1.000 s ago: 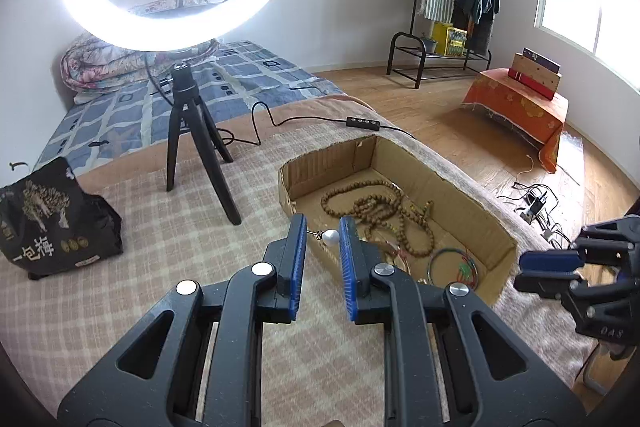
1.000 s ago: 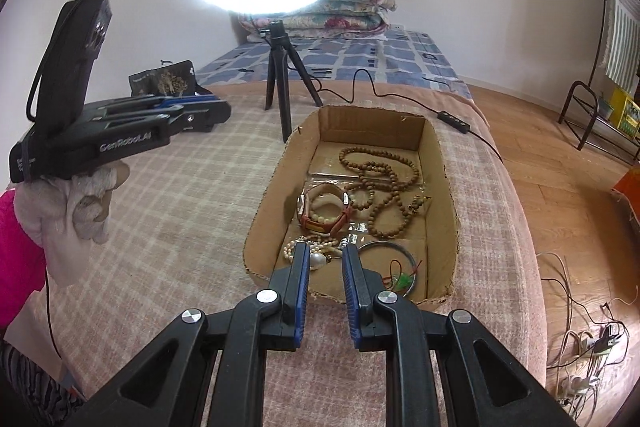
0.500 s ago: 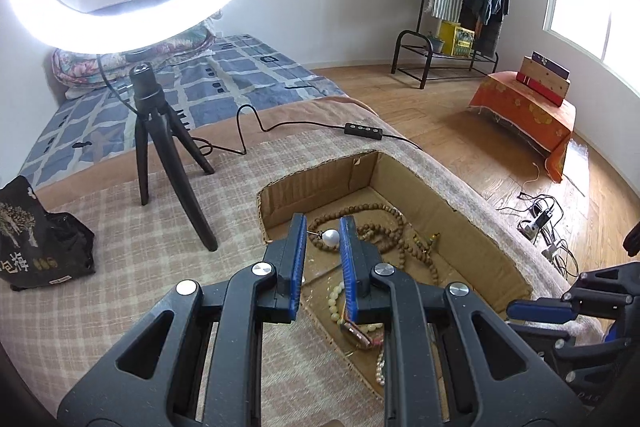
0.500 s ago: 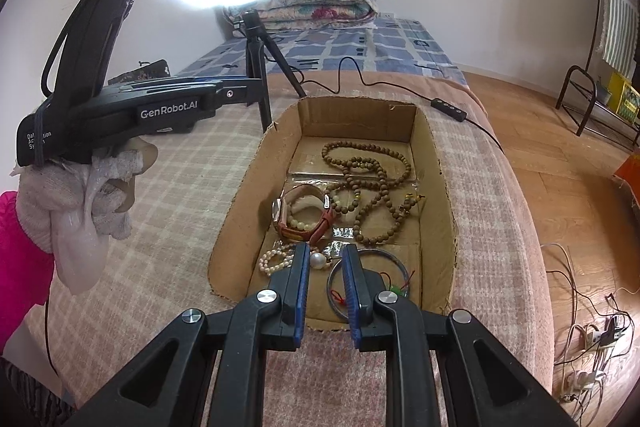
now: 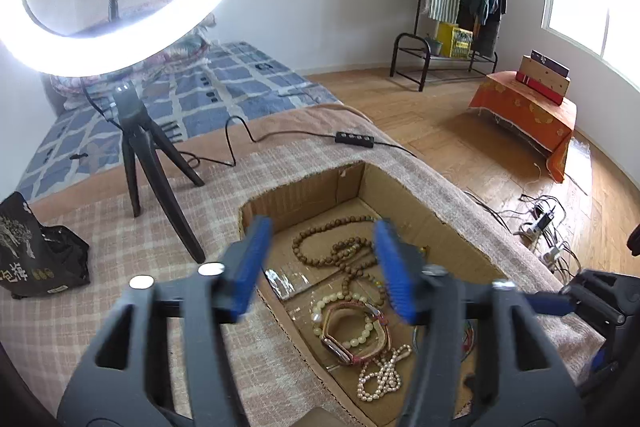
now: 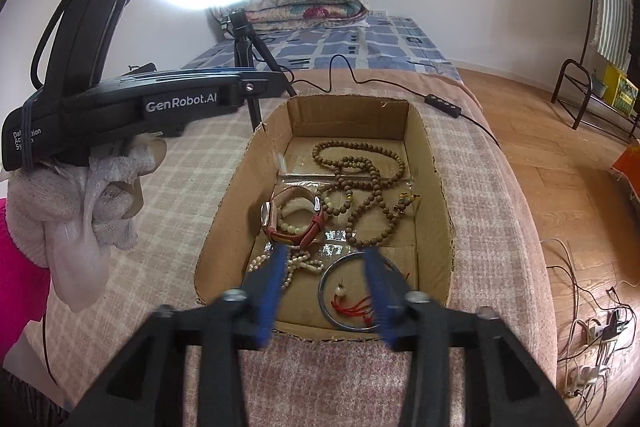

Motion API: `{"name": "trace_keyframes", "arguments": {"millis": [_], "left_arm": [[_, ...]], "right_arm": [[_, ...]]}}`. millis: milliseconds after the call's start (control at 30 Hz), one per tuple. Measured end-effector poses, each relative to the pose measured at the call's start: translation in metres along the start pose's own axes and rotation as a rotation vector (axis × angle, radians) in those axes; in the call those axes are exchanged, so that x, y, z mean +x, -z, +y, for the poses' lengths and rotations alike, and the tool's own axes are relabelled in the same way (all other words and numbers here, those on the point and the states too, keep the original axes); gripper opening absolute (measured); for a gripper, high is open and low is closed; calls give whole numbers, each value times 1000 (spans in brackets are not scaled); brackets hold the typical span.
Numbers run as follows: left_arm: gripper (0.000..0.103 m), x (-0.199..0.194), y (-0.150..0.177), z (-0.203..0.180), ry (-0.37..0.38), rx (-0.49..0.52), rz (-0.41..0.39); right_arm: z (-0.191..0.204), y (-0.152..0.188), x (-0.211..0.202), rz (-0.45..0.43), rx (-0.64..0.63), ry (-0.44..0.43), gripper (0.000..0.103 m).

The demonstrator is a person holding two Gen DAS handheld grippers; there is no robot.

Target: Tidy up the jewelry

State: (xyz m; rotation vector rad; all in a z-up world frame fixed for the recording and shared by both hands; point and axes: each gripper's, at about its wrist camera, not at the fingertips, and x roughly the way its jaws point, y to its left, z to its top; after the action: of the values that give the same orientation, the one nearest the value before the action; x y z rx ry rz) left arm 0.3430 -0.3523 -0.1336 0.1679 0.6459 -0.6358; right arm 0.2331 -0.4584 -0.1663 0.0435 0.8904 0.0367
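Box: cardboard tray (image 6: 440, 187) mid-frame on the checked blanket (image 6: 180, 211), all the jewelry's in it
Left gripper (image 5: 324, 263): jaws just spread apart, nothing between them
Right gripper (image 6: 326, 291): same, gaping over the bangle (image 6: 326, 301)
Beads: wooden mala (image 6: 360, 187) upper centre of box

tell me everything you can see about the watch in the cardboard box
The watch has a reddish-brown strap that looks like leather, pale inside, closed into a loop, with a metal-edged case on its left side. It lies on its side near the box's left wall. A pale bead bracelet sits inside the loop, and a pearl strand lies just in front. No claw touches it.
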Motion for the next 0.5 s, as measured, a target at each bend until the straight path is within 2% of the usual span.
{"name": "trace_keyframes", "arguments": {"millis": [33, 67, 367, 500], "left_arm": [[71, -2, 0, -1, -7, 1, -11], [73, -3, -1, -1, -6, 1, -13], [85, -9, -4, 0, -16, -12, -15], [86, -14, -5, 2, -20, -16, -10]], "right_arm": [[1, 1, -2, -11, -1, 9, 86], [2, 1, -4, -25, -3, 17, 88], [8, 0, -5, -23, -6, 59, 102], [11, 0, -11, -29, -2, 75, 102]]}}
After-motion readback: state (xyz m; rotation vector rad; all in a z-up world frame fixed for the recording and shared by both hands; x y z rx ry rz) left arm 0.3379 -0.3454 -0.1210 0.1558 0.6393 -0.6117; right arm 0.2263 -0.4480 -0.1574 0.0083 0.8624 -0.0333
